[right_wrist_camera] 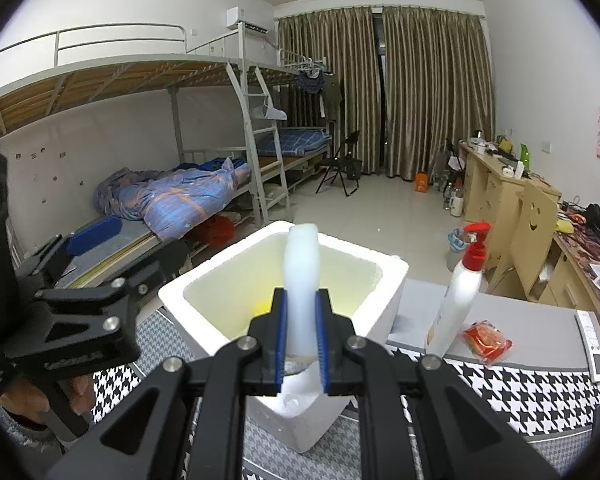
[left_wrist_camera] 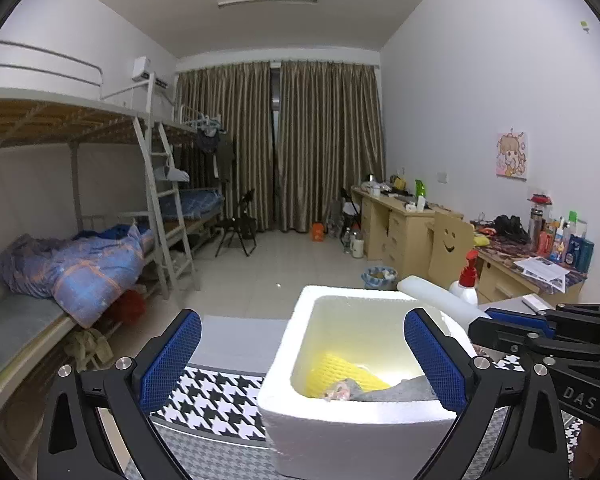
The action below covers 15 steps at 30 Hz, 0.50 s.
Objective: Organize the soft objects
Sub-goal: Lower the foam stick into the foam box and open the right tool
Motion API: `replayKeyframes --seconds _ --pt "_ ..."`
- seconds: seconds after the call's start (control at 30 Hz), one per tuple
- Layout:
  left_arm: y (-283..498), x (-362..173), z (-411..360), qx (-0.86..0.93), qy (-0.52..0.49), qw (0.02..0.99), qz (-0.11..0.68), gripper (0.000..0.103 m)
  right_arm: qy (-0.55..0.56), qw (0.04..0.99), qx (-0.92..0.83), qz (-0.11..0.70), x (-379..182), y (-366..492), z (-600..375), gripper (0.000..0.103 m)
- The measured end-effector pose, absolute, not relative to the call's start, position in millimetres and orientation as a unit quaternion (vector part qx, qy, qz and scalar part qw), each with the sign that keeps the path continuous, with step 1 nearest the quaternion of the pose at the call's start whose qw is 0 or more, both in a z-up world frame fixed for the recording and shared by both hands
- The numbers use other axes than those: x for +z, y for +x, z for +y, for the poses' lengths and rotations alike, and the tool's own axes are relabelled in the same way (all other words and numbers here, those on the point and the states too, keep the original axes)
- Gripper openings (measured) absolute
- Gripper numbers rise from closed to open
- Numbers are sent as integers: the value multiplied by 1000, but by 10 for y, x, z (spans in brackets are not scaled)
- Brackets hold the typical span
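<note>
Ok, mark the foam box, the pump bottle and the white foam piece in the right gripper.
foam box [right_wrist_camera: 394, 276]: right wrist view, far right rim.
pump bottle [right_wrist_camera: 460, 296]: right wrist view, white body.
white foam piece [right_wrist_camera: 302, 264]: right wrist view, upper part above the pads.

The grey cloth [left_wrist_camera: 400, 390] (partly behind the box wall [left_wrist_camera: 352, 414]) hides the yellow sponge's [left_wrist_camera: 340, 372] end.

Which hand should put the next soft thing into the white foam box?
Probably the right. Its gripper is shut on a white foam piece held above the foam box. The left gripper is open and empty, its fingers either side of the box.
</note>
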<state>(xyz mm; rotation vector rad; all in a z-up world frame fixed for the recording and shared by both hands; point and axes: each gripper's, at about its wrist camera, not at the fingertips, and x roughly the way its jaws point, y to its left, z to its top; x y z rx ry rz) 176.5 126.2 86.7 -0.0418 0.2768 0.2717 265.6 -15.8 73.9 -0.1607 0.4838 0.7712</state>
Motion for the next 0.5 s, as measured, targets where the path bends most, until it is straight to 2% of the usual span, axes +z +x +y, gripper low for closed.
replayKeyframes --seconds 0.5 --pt "1621 823 1408 151 -35 978 137 102 -79 888 375 255 657 2813 -19 17"
